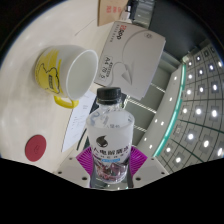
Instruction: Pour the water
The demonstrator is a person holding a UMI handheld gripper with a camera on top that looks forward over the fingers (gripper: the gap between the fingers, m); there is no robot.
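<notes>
A clear plastic water bottle [110, 135] with a black cap and a white label stands upright between my fingers. My gripper [111, 162] is shut on the bottle, and the magenta pads [89, 159] press its lower body from both sides. Beyond the bottle, slightly to the left, a white cup [70, 72] with a yellow pattern lies tilted with its open mouth facing me. The bottle's cap sits just below the cup's rim in the view. The bottle's base is hidden between the fingers.
A white table surface [40, 120] lies under everything. A white box with printed text [130, 55] rests behind the bottle to the right. A small red round object [37, 148] sits left of the fingers. A perforated metal panel [195, 110] curves along the right side.
</notes>
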